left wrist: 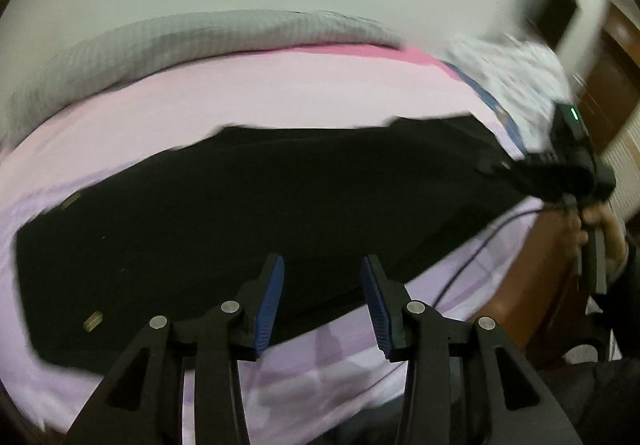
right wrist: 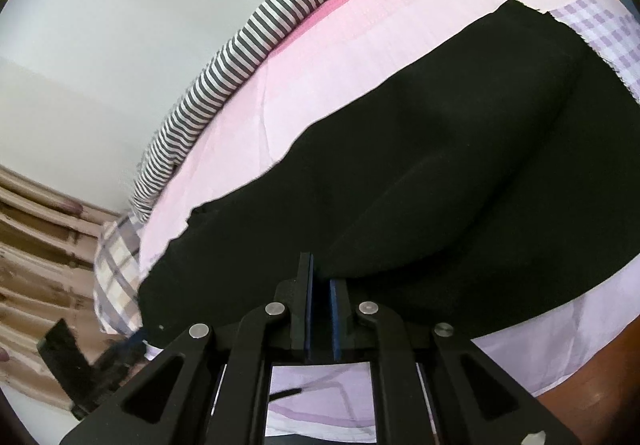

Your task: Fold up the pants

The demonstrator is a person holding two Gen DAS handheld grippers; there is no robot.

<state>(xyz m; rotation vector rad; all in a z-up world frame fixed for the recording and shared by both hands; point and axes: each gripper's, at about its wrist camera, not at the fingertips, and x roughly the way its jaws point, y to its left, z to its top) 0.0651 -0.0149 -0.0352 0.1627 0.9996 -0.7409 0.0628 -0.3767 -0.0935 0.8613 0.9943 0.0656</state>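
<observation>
Now we are holding the left tool (left wrist: pixel 322 273) just above the near edge of the black pants (left wrist: pixel 248 213), its blue pads (left wrist: pixel 272 305) standing apart with nothing between them, released. Its camera view is blurred with motion. The pants are lying flat across the bed (left wrist: pixel 200 93), stretching from the left side, where a small tan tag (left wrist: pixel 93 321) is showing on the cloth, over to the right. At that right end we are keeping the right tool (left wrist: pixel 490 167) at the pants' corner, with our hand (left wrist: pixel 608 229) wrapped around its handle.

From the right wrist view, the right tool (right wrist: pixel 320 277) is clenched, its pads nearly together over the near edge of the pants (right wrist: pixel 440 173); whether cloth is pinched between them we cannot tell, since dark fabric is sitting right behind the tips.

Beyond the pants' far edge, a broad strip of pale pink sheet (right wrist: pixel 320 57) is lying bare, giving open room that way. On the near side, only a narrow band of lilac checked sheet (left wrist: pixel 320 365) is separating the pants from the bed's edge, with a thin dark cable (left wrist: pixel 472 257) trailing over it.

Along the far side of the bed a striped blanket (right wrist: pixel 248 41) is lying rolled against the plain pale wall (right wrist: pixel 100 25). A patterned white cloth (left wrist: pixel 516 73) is heaped at the bed's right end, and brown wooden furniture (left wrist: pixel 612 57) is standing behind it.
</observation>
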